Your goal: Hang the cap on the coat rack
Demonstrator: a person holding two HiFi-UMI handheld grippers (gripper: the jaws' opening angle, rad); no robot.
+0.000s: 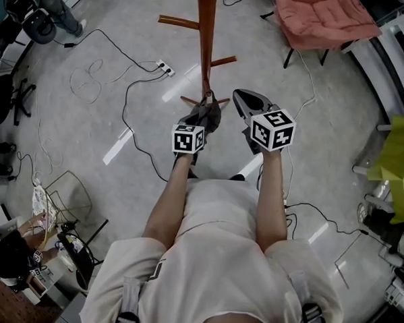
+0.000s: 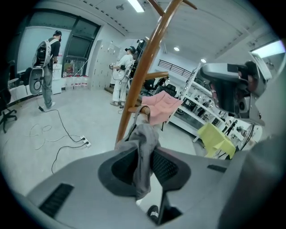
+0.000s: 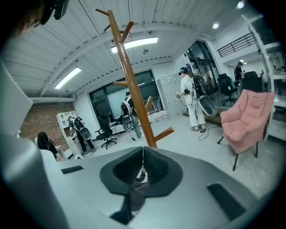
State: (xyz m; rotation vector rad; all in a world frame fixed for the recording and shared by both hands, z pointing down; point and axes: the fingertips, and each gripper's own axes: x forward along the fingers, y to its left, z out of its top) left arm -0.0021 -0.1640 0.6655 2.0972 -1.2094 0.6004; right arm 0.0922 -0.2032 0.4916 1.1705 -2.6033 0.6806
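well, the cap (image 2: 142, 134) is a soft grey one, limp and creased, its cloth bunched into a narrow fold with no clear shape to the brim. in the left gripper view it hangs against the slanting brown coat rack (image 2: 143, 76), and a dark strap at its top seems to loop round the end of a short low peg (image 2: 136, 108). from the head view the cap (image 1: 206, 116) sits right at the pole, low on the coat rack (image 1: 206, 29), above the grey floor (image 1: 126, 66).

the left claw (image 2: 144, 156) is up at the cap with its jaws part open. the grey cloth drops straight down through the gap between them and lies close along the right-hand pad, but the pads do not squeeze it; a sliver of space shows on the other side. the right claw (image 3: 143, 151) is closed, its two jaws meeting in a thin line with nothing held between them. it floats just beside the left one, a little off the pole, and touches neither cap nor rack.
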